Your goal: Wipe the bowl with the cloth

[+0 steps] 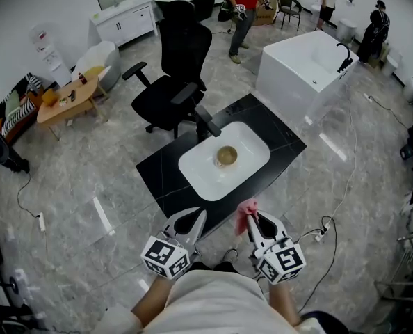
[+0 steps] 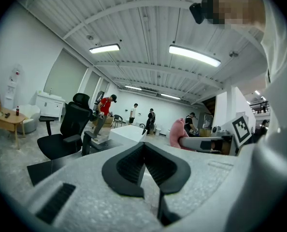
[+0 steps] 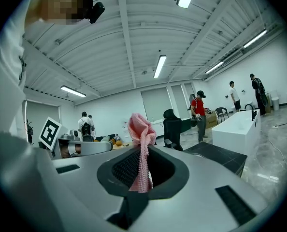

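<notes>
A brown bowl (image 1: 226, 156) sits in the white sink (image 1: 193, 169) of a black counter (image 1: 166, 184). The pink cloth (image 1: 246, 216) is pinched in my right gripper (image 1: 249, 223), which is held level near the counter's front edge; in the right gripper view the pink cloth (image 3: 140, 151) stands up between the shut jaws. My left gripper (image 1: 197, 223) hovers beside it, shut and empty. In the left gripper view the jaws (image 2: 144, 151) meet with nothing between them, and the pink cloth (image 2: 177, 131) shows to the right. The bowl is in neither gripper view.
A black faucet (image 1: 205, 122) stands at the sink's far rim, with a black office chair (image 1: 170, 75) behind the counter. A white bathtub (image 1: 305, 67) stands at the back right. Cables and a power strip (image 1: 319, 234) lie on the floor to the right. People stand at the far wall.
</notes>
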The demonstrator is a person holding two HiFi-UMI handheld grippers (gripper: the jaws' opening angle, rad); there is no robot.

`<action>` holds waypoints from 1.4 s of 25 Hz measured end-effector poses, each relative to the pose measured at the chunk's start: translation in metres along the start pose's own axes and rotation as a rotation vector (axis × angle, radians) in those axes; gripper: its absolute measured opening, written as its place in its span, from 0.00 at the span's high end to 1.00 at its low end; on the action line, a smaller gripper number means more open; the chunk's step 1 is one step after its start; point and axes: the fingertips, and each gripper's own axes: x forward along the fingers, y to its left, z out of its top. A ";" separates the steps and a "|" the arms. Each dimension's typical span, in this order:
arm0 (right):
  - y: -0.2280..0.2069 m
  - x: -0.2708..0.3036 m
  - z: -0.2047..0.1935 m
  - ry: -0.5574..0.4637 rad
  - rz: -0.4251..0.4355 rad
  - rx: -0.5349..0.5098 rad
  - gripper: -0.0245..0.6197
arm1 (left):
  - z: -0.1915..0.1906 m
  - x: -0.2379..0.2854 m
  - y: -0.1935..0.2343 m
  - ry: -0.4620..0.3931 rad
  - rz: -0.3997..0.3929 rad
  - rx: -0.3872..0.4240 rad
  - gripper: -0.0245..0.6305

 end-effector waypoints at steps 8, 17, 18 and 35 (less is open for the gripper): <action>-0.033 -0.021 -0.001 0.006 0.021 0.003 0.92 | -0.006 0.025 -0.017 0.000 0.048 0.003 0.94; -0.072 -0.038 0.001 0.011 0.013 0.023 0.92 | -0.008 0.058 -0.039 0.017 0.046 0.008 0.94; -0.076 -0.037 0.000 0.013 0.011 0.027 0.92 | -0.009 0.062 -0.039 0.022 0.046 0.008 0.94; -0.129 0.041 0.030 0.021 -0.003 -0.012 0.92 | 0.005 0.135 0.022 0.034 0.024 0.017 0.94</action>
